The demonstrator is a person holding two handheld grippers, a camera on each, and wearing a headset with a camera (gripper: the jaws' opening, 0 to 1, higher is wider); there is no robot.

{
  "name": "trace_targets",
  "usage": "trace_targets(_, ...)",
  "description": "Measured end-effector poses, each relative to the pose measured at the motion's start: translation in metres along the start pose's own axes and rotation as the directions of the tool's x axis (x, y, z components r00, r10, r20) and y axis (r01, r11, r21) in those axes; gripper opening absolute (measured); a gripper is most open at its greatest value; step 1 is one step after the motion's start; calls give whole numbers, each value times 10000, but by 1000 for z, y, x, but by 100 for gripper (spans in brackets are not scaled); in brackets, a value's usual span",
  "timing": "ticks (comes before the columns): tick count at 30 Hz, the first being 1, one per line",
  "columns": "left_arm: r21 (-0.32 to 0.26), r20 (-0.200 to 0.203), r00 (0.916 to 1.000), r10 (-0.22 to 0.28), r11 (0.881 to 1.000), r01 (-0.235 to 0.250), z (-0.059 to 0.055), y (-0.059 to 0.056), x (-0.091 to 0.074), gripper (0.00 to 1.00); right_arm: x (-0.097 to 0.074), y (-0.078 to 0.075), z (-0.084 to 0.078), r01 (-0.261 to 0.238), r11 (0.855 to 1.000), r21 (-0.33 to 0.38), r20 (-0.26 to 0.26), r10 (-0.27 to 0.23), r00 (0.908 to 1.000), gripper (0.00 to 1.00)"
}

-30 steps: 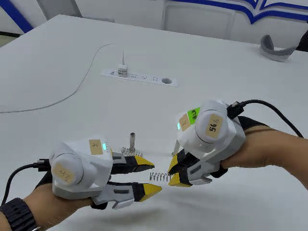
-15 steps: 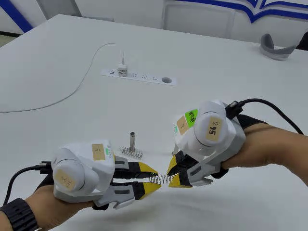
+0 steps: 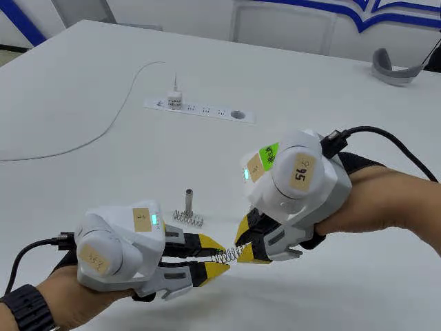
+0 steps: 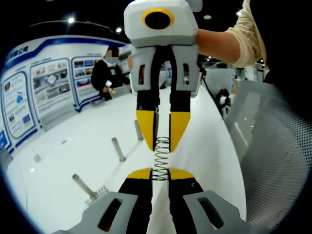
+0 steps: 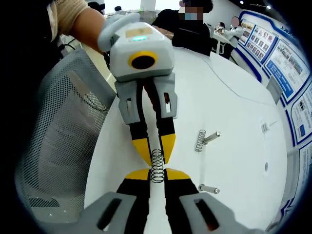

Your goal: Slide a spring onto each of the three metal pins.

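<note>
**Spring held at both ends, no pin fitted yet**

Your left claw (image 3: 224, 257) has closed in since a second ago. Then it stood apart, short of the spring (image 3: 231, 256). Now it is clamped on one end, while your right claw (image 3: 240, 252) grips the other.

As far as the pictures show, nothing is threaded yet. One pin (image 3: 189, 202) stands bare toward the near edge of the worktop (image 3: 103, 172). A second spring (image 3: 187, 219) lies flat just beside its foot, not on it. The left gripper view shows a second pin (image 4: 118, 148), also bare. A third pin (image 4: 139, 131) is partly behind the right claw, and no spring shows on the part in view. By that reading, all three slides are still ahead of you.

Your left hand sits low by the near edge, its claw pointing right. Your right hand rides higher, its claw tipped down and leftward. The tips nearly meet nose to nose, and the spring bridges the small gap between them, apparently held clear of the worktop.
</note>
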State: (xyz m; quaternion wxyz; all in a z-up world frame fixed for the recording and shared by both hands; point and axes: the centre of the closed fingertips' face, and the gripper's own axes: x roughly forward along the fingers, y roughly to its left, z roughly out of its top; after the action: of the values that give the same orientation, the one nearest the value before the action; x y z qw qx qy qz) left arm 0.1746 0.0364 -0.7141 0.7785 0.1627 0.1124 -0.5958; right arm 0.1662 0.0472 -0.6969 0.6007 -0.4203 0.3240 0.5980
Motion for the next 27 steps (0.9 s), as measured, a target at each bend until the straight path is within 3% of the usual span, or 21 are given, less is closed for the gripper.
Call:
trace_targets(6, 31, -18, 10000, -63, 10000, 63, -1, -2, 0, 11, -4, 1, 16, -51, 10000, 14, 490, 50, 9988, 11)
trace_targets(15, 42, 70, 10000, -56, 10000, 55, 1, -2, 1, 11, -4, 1, 22, 22, 9999, -115, 564, -15, 9984, 11)
trace_targets(27, -11, 229, 9997, -15, 10000, 16, 3, -3, 1, 11, -2, -1, 13, -1, 9981, 624, 694, -42, 9976, 17)
